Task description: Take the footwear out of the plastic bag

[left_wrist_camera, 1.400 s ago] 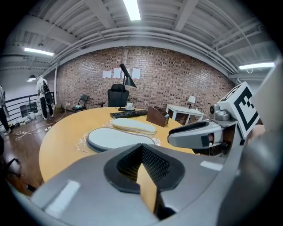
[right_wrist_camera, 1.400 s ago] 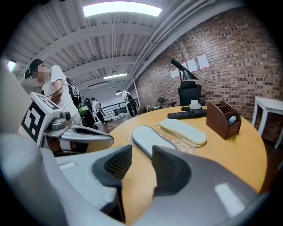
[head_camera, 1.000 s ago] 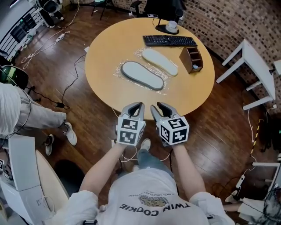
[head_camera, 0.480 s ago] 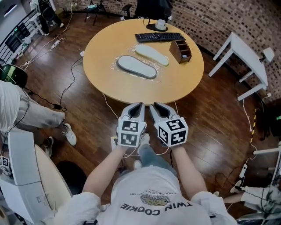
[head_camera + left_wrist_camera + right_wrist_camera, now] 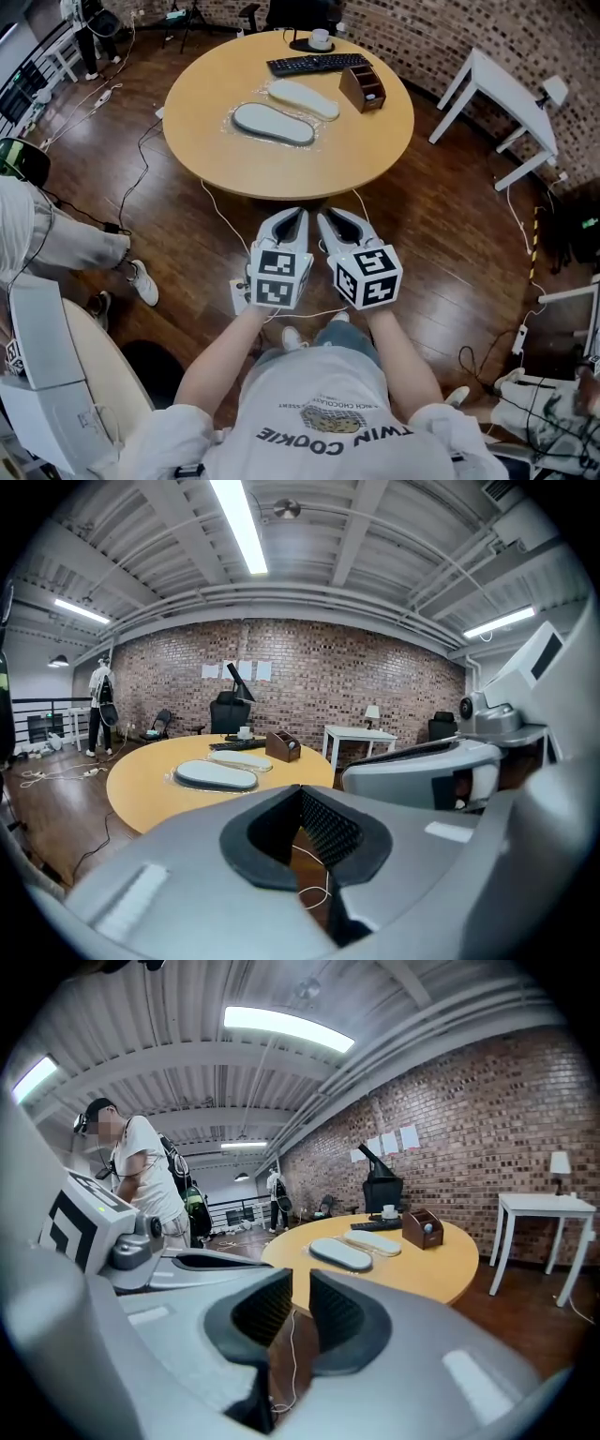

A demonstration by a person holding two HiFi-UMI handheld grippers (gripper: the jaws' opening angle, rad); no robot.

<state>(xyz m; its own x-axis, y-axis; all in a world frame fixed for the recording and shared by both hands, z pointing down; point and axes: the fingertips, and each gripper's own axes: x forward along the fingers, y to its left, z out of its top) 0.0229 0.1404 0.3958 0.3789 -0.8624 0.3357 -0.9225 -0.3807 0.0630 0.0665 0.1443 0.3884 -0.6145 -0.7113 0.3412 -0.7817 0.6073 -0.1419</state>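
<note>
Left claw: pointing toward the round table, its jaws standing a little apart and gripping nothing; only the floor is showing through the gap.
Right claw: riding just beside the left claw and pointing the same way; its jaws have just been closing and are now leaving a narrow slot, with nothing caught between the pads.
Forearms: two bare arms are reaching forward from a white T-shirt, one behind each claw.
Floor: dark wood boards are lying under both claws, which are hanging short of the table's near edge.
Table: round and tan-topped, standing apart from the claws.
Footwear: two flat pale pieces are lying side by side left of the table's middle, the gray-rimmed one nearer, the other closer to the far edge.
Plastic bag: clear film is wrapping the footwear and glinting around its outline; the footwear is sitting inside, not yet taken out.
Keyboard: black, lying along the table's far edge, just beyond the footwear.
Wooden box: open-topped, sitting toward the table's far right edge, by the keyboard's right end.
Cup: white, resting on a black base at the far edge, behind the keyboard.
White desk: standing off to the table's right, beside a brick wall.
Bystander: a leg in light trousers is showing at the left, one shoe planted on the floor.
</note>
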